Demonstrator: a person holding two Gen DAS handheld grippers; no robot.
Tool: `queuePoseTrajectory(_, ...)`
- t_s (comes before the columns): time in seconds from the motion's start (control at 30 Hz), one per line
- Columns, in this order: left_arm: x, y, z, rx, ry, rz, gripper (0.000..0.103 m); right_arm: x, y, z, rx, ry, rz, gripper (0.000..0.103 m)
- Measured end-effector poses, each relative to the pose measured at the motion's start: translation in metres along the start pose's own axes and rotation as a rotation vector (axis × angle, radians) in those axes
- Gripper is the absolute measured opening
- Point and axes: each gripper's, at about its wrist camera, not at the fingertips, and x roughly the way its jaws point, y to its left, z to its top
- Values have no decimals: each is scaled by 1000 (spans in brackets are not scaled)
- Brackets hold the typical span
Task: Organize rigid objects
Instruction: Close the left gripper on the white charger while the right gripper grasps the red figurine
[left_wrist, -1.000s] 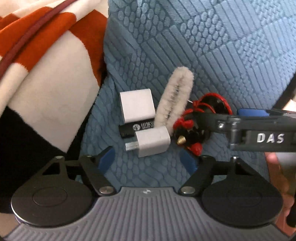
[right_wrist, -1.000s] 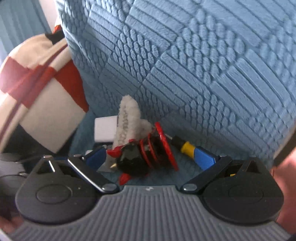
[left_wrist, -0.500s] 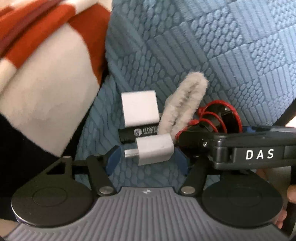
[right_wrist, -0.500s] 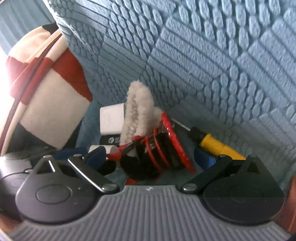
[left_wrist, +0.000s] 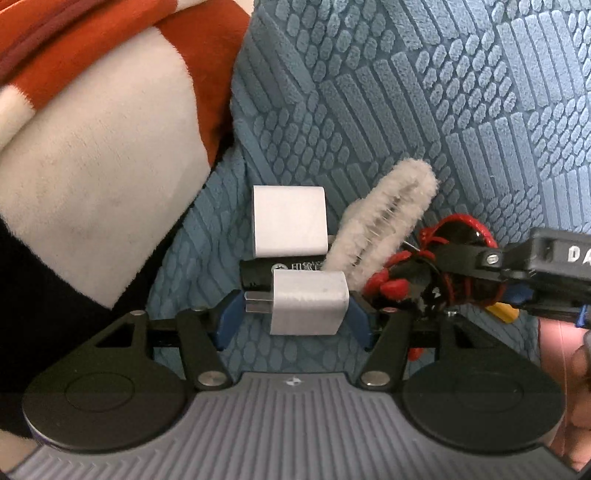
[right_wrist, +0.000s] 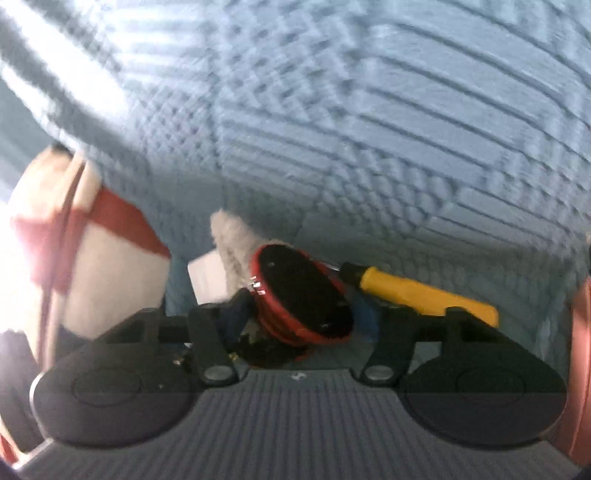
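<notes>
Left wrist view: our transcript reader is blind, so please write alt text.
The left gripper closes around a small white charger on a blue textured cushion; behind it lie another white charger and a fluffy brush.

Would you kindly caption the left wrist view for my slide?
Left tool closes around a white charger on blue upholstery, beside a fuzzy brush.
</notes>
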Motion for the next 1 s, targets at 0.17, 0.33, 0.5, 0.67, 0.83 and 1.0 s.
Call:
queuePoseTrajectory(0.17,-3,3,-1,-35,-2,-12,64,-7,-9,-4,46,-8,2,57)
queuePoseTrajectory(0.33,-2,2,1,-14,6,-22,64,-26,-10,-12,83,-48,22,56)
queuePoseTrajectory(0.5,-6,10,-4,-54,16,-35,64,-48,-2,-32,97,-73,2,55)
queuePoseTrajectory(0.67,-15,19,-17,-73,38,-65,64,-63,2,-64,144,-88,-36,55)
queuePoseTrajectory(0.83,-32,30,-33,-62,26,-114,64,-79,21,-82,161,-121,-75,55)
queuePoseTrajectory(1.0,-54,38,-54,-29,25,-149,64,-98,37,-113,163,-131,-90,55)
